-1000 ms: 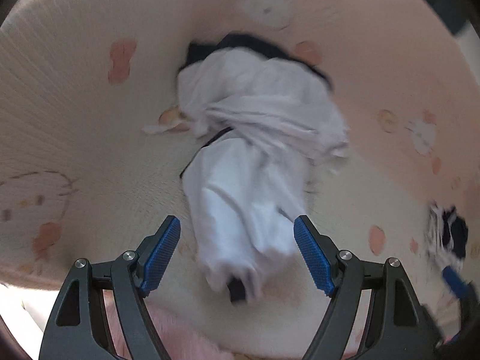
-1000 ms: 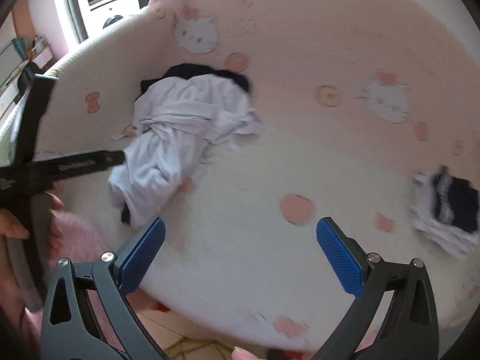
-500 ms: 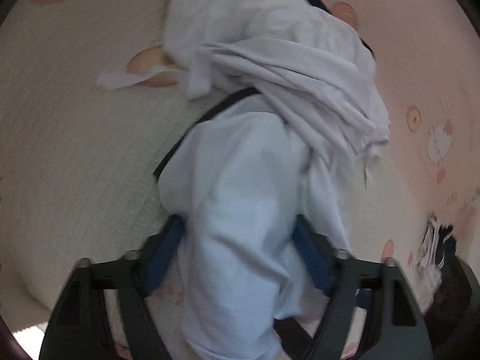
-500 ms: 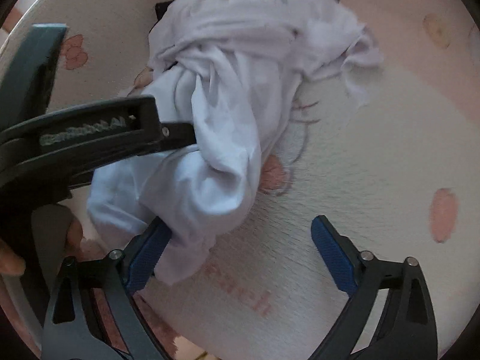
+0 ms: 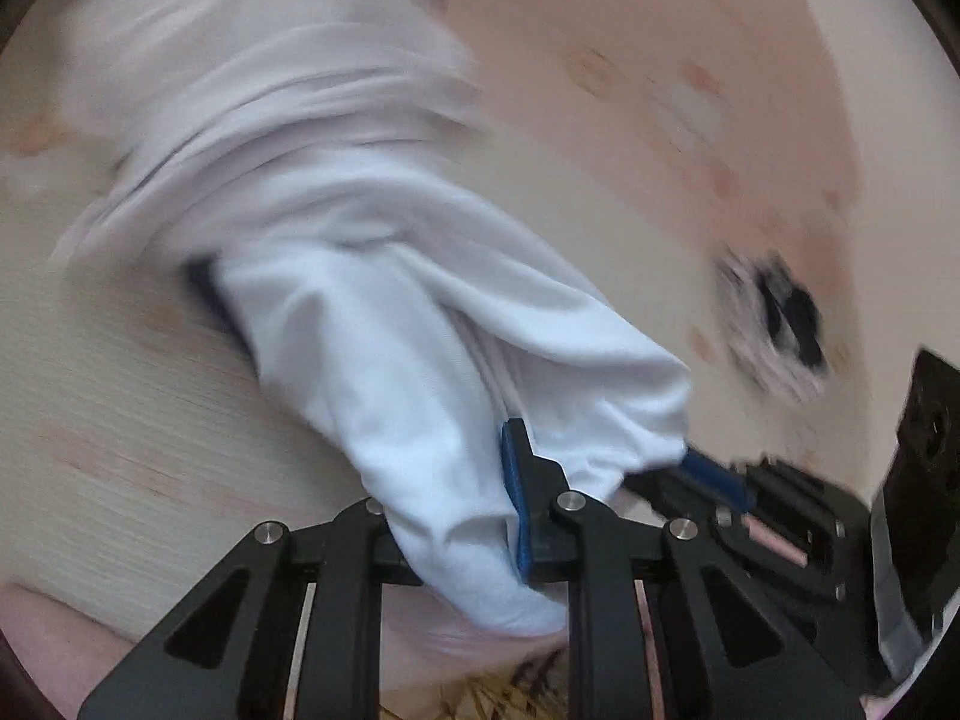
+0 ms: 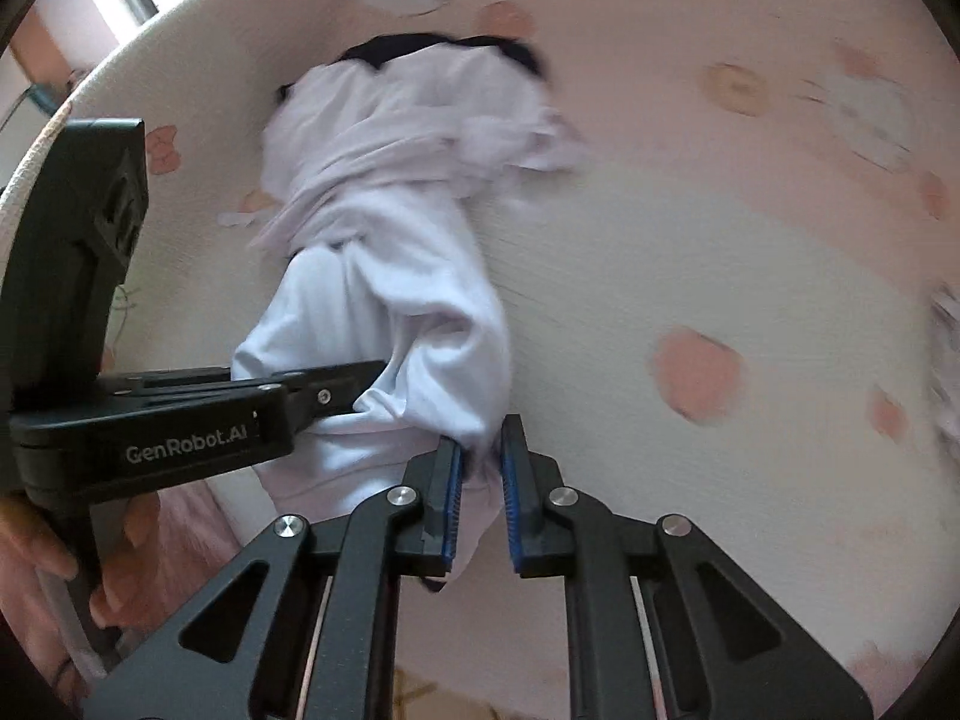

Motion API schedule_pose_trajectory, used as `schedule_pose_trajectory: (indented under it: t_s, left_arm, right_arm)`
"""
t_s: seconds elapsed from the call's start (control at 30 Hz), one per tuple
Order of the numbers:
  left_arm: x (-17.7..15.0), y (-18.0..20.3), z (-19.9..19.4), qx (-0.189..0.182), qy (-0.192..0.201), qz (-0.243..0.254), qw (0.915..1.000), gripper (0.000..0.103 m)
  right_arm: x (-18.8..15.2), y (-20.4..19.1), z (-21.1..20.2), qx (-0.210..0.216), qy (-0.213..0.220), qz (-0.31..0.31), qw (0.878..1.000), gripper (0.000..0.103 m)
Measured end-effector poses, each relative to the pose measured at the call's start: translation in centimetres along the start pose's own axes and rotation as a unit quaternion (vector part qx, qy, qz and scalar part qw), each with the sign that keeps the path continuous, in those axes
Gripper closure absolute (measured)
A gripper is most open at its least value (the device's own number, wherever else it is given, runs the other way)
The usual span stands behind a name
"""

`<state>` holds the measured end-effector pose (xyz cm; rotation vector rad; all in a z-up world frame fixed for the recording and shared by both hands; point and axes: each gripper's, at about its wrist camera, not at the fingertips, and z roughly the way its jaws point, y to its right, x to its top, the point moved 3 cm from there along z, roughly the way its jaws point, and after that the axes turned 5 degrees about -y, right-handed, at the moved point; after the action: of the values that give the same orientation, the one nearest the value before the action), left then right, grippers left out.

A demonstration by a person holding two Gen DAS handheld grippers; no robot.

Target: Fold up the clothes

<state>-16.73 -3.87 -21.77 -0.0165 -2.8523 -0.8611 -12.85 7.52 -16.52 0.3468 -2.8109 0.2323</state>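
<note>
Laundry sits crumpled on a pale bedspread point(image 6: 690, 252) printed with pink cartoon cats and bows: a white garment point(image 6: 408, 276) with dark trim at its far end, bunched into thick folds and stretched toward the near edge of the bed. Its nearest end hangs right at that edge, and both tools have hold of it there.

On the right side, the right gripper point(image 6: 480, 492) comes down steeply with its blue ribbed pads drawn close together, a narrow fold of the white cloth caught between them; the jaws are closing on that fold. From the left the left gripper point(image 6: 354, 390) reaches in sideways, its black finger pushed into the bulk of the same hem, just beside the other tool. Seen through its own camera, the left gripper point(image 5: 456, 510) has a fat roll of the white garment point(image 5: 384, 324) filling the space between its fingers, the blue pad on one side pressed into the cloth, and these jaws are closing too. The other pad is hidden behind the fabric.

A hand point(image 6: 36, 546) grips the handle of the left tool at the bed's edge. Farther along the bedspread point(image 5: 96, 396), well apart from all this, lies a small black-and-white bundle point(image 5: 774, 324), too blurred to make out.
</note>
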Motion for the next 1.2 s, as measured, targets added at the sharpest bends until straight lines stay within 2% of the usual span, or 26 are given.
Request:
schedule_pose_trajectory:
  t_s: [0.13, 0.23, 0.3, 0.37, 0.4, 0.43, 0.47, 0.53, 0.6, 0.73, 0.77, 0.8, 0.83, 0.9, 0.97, 1.07, 1.1, 1.2]
  left_arm:
    - [-2.2, 5.5, 1.7, -0.051, -0.022, 0.048, 0.9973, 0.084]
    - [-2.2, 5.1, 0.8, -0.068, -0.003, 0.023, 0.9974, 0.083]
    - [-2.0, 4.5, 0.0, -0.077, 0.012, 0.002, 0.9969, 0.081]
    - [-1.9, 3.2, -1.2, -0.070, 0.036, -0.021, 0.9967, 0.075]
    - [-1.9, 2.4, -1.9, -0.065, 0.048, -0.033, 0.9962, 0.073]
    - [-1.8, 1.7, -2.6, -0.060, 0.061, -0.044, 0.9954, 0.067]
    - [-2.1, 0.8, -3.4, -0.064, 0.071, -0.052, 0.9940, 0.054]
    - [-3.1, -0.9, -5.4, -0.080, 0.091, -0.064, 0.9905, 0.048]
    - [-3.8, -1.9, -6.2, -0.086, 0.098, -0.066, 0.9893, 0.048]
    - [-4.1, -1.3, -4.0, -0.028, 0.086, -0.079, 0.9928, 0.048]
    - [-4.3, -1.6, -3.6, -0.018, 0.076, -0.088, 0.9930, 0.048]
    - [-4.3, -1.8, -3.3, -0.007, 0.069, -0.095, 0.9931, 0.048]
    - [-4.4, -1.9, -2.9, 0.004, 0.062, -0.101, 0.9930, 0.048]
    - [-4.7, -2.3, -1.8, 0.025, 0.044, -0.106, 0.9931, 0.048]
    - [-5.4, -2.4, -0.5, 0.023, 0.020, -0.103, 0.9942, 0.049]
    - [-6.2, -1.5, 1.4, 0.028, -0.032, -0.070, 0.9966, 0.057]
    - [-6.4, -1.0, 2.0, 0.031, -0.038, -0.061, 0.9969, 0.057]
    - [-6.3, 1.0, 3.8, -0.019, -0.058, -0.043, 0.9972, 0.057]
  right_arm:
    - [-4.5, 3.8, -4.4, -0.035, 0.013, 0.056, 0.998, 0.092]
    - [-6.3, 6.7, -6.9, -0.062, 0.027, 0.098, 0.993, 0.092]
    - [-8.1, 8.0, -8.8, -0.065, 0.034, 0.126, 0.989, 0.091]
    - [-8.4, 8.1, -8.3, -0.044, 0.023, 0.121, 0.991, 0.086]
    - [-8.5, 8.1, -7.9, -0.033, 0.016, 0.116, 0.993, 0.073]
    - [-8.7, 7.5, -7.3, -0.015, 0.007, 0.106, 0.994, 0.060]
    - [-8.9, 6.8, -6.2, 0.003, 0.004, 0.096, 0.995, 0.057]
    - [-9.2, 4.8, -4.2, 0.038, -0.010, 0.081, 0.996, 0.047]
    - [-9.5, 2.5, -2.4, 0.073, -0.027, 0.066, 0.995, 0.044]
    - [-9.1, -1.7, 0.6, 0.085, -0.048, 0.008, 0.995, 0.041]
    - [-8.9, -2.4, 1.3, 0.074, -0.047, 0.000, 0.996, 0.041]
    - [-8.7, -2.6, 1.7, 0.046, -0.043, -0.004, 0.998, 0.046]
    - [-8.3, -2.2, 2.1, 0.015, -0.039, 0.000, 0.999, 0.066]
    - [-7.3, -0.6, 2.2, -0.031, -0.021, 0.029, 0.999, 0.082]
    - [-6.8, 1.6, 0.7, -0.052, 0.008, 0.074, 0.996, 0.086]
    - [-7.1, 4.7, -2.6, -0.091, 0.049, 0.115, 0.988, 0.087]
    - [-7.4, 5.7, -3.5, -0.097, 0.062, 0.134, 0.984, 0.087]
    - [-8.5, 9.0, -5.9, -0.107, 0.081, 0.176, 0.975, 0.087]
